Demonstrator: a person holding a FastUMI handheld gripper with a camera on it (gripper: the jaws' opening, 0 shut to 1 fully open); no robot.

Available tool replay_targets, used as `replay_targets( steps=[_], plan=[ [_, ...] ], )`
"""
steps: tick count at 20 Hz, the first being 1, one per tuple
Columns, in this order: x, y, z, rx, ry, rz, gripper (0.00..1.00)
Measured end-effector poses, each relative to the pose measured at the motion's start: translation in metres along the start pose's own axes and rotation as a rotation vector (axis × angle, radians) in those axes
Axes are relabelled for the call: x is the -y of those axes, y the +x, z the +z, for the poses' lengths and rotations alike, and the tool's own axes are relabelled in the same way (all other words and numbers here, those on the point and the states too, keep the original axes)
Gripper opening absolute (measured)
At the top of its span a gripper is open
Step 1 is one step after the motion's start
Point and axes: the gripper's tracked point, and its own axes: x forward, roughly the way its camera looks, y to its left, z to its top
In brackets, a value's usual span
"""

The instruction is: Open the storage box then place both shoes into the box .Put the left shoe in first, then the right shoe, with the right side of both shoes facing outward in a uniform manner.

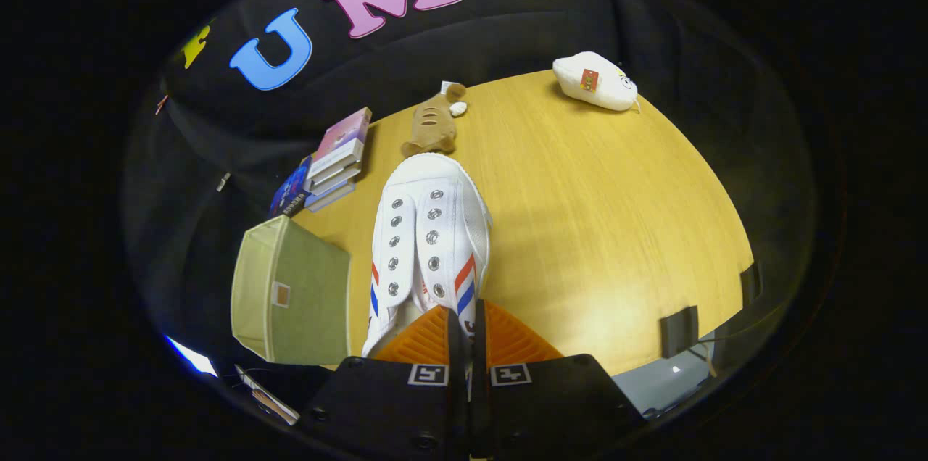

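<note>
— While the gripper (467, 327) hangs above the tabletop (616, 229), what do its fingers hold?
— They are nearly closed, pinching the side wall of the white shoe (428, 229) at its opening; the toe points away from them.
— And the storage box (293, 294)?
— Green fabric, at the table's near left edge, just beside the shoe.
— Anything beyond?
— 1 stack of books (333, 164) on the left edge, a brown plush toy (433, 126) past the toe, a white plush toy (596, 82) by the far edge.

Bright overhead light leaves soft glare on the counter (602, 229) near the gripper (467, 327). Focus is sharp centrally; fisheye bending and dimness grow toward the edges.
</note>
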Motion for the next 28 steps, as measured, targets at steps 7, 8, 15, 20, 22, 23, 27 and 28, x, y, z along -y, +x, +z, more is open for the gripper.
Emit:
replay_targets(
  steps=[7, 8, 15, 20, 22, 23, 27, 28],
  plan=[
    [-0.144, -0.015, -0.006, 0.033, 0.002, 0.100, 0.06],
    [-0.164, -0.014, -0.006, 0.034, -0.011, 0.116, 0.06],
    [-0.262, 0.018, -0.029, -0.008, -0.067, 0.156, 0.06],
    [-0.272, 0.058, -0.052, -0.073, -0.104, 0.090, 0.06],
    [-0.271, 0.066, -0.063, -0.097, -0.122, 0.060, 0.06],
    [-0.271, 0.069, -0.066, -0.104, -0.130, 0.051, 0.06],
    [-0.287, 0.071, -0.076, -0.132, -0.106, 0.098, 0.28],
    [-0.295, 0.066, -0.071, -0.119, -0.094, 0.130, 0.35]
  ],
)
